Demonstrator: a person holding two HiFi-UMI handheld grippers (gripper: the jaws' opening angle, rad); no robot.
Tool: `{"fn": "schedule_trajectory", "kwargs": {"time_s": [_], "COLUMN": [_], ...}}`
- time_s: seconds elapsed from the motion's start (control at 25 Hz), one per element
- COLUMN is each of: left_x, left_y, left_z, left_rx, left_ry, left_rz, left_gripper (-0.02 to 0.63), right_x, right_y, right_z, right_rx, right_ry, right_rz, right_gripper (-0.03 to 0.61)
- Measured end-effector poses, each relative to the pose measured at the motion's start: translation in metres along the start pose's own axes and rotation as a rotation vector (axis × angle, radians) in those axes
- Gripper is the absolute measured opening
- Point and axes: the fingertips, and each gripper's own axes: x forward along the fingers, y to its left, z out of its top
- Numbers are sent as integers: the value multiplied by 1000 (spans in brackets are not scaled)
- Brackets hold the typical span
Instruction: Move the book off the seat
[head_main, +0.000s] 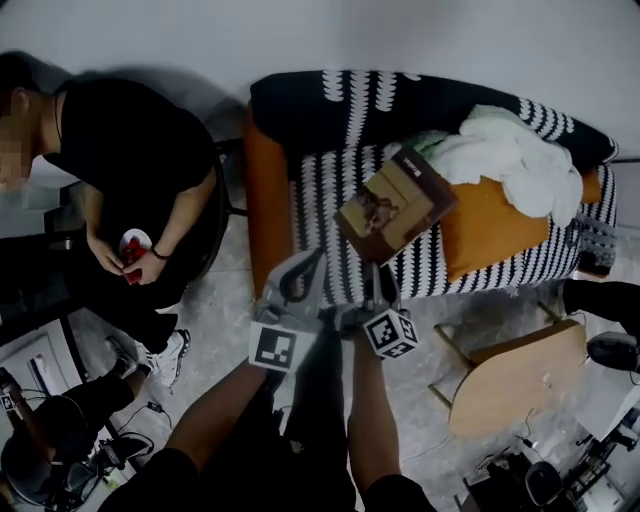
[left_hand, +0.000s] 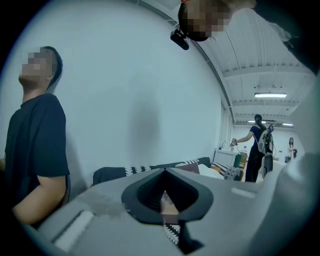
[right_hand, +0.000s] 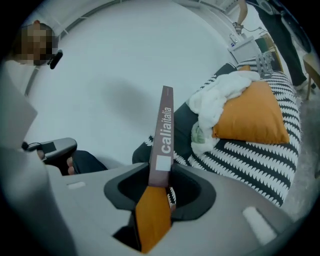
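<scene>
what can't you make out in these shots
Left gripper, own view: jaws close together; the sliver in their gap is too narrow to name.
Book cover, head view: print too small to read.
Sofa seat under the book, head view: hidden by it.
Red thing in the seated person's hands, head view: too small.

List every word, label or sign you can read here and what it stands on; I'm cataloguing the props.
"calia", then smaller letters that look like "ilalia": white print on the spine of the brown book, which is gripped in the right claw.
Small print on that book's front cover, in the head view: too small to read.
Black-and-white marker cubes: square patterns only, no letters.
</scene>
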Motion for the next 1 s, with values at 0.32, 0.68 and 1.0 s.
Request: {"fn": "schedule_trajectory", "kwargs": {"time_s": [0.32,0.68,1.0], "left_x": [-49,-109,-160], "left_y": [-12,-26,-30], "left_z": [43,95,138], "left_rx": [-1,16,27], "left_ry": [-31,-114,-180], "left_rz": [-6,-54,-72], "left_gripper": [6,6,6], "right_x": [-55,-119,-180], "right_y": [65,148,206], "right_z": [36,70,78], "right_rx": [-58,-152,-202], "right_ry": [-71,-183,-262], "right_rz": [32,92,105], "right_gripper": [151,150,150]}}
